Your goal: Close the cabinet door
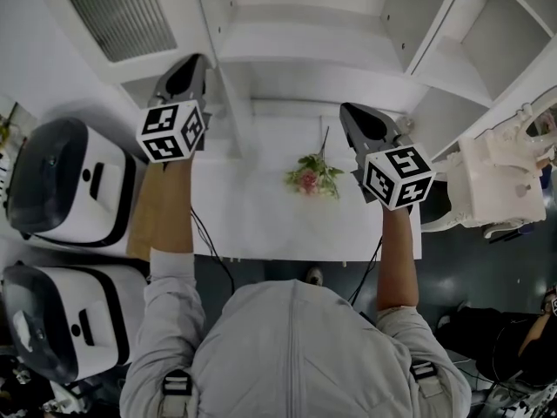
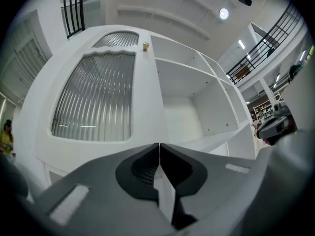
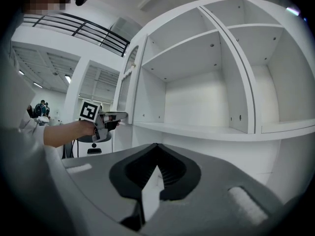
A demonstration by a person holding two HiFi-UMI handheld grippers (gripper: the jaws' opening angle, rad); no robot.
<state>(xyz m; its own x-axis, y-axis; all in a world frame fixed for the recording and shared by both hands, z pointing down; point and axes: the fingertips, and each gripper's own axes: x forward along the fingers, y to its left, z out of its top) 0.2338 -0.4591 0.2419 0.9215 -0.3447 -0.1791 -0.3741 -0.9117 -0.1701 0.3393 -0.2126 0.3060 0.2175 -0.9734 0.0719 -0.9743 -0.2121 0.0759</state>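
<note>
The cabinet door [image 2: 93, 97], a white frame round ribbed glass, sits on the left side of a tall white cabinet [image 3: 197, 97]. From where I stand I cannot tell whether it lies fully flush with the front. The left gripper [image 1: 196, 66] is up at the door's right edge, its tips right against the frame. Its jaws are pressed together with nothing between them. The right gripper [image 1: 348, 113] hangs in front of the open shelves, well apart from the door. Its jaws also meet at the tips and hold nothing.

A white table [image 1: 261, 225] stands between the person and the cabinet, under both arms. A flower sprig [image 1: 312, 177] lies on it between the two grippers. To the person's left sit two white appliances with dark lids, one nearer the cabinet [image 1: 70, 181] and one nearer the person [image 1: 65, 320]. To the right stands a white machine [image 1: 492, 181], close beside the cabinet's right end. A small cup-like thing [image 2: 145, 46] rests on top of the cabinet, just right of the door's arch. A bystander in yellow [image 2: 6, 132] stands far off to the left.

By count: one door, one table, one sprig, two grippers, two appliances, one machine. Four open compartments show to the right of the door, two upper and two lower.
</note>
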